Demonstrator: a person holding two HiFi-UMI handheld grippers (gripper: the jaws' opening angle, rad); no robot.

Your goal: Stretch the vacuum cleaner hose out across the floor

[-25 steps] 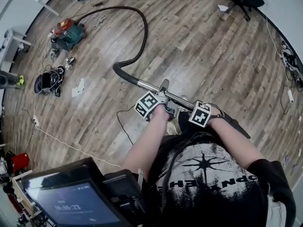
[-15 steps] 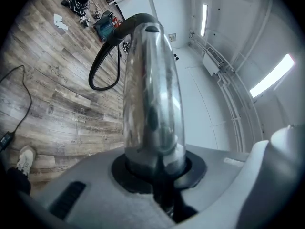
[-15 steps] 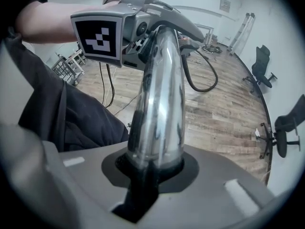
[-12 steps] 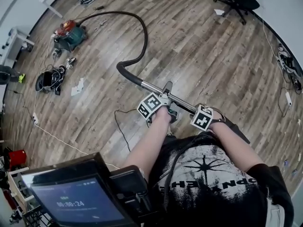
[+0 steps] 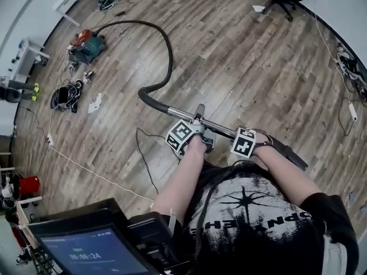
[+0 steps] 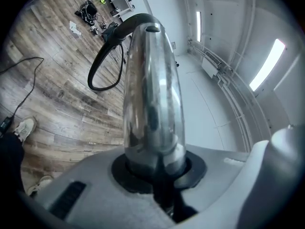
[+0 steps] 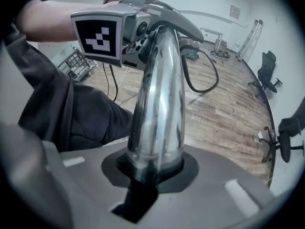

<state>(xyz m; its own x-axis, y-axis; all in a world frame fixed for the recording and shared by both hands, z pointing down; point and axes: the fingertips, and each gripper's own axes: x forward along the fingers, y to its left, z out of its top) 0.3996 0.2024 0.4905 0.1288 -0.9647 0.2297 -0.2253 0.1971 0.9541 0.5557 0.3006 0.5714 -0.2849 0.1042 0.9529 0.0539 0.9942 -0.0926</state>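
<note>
Fingers of the left gripper [image 6: 155,166] and the right gripper [image 7: 150,168] are both clamped on the metal wand [image 5: 175,112], the left one nearer the hose [image 5: 170,56]. From the wand's end the hose lies in a wide arc over the floor [image 5: 258,67] to the vacuum [image 5: 87,43].

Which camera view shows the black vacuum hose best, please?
The head view: the hose shows whole, curving from the vacuum cleaner to the metal tube. The left gripper view shows only a loop, the right gripper view a short bend.
</note>
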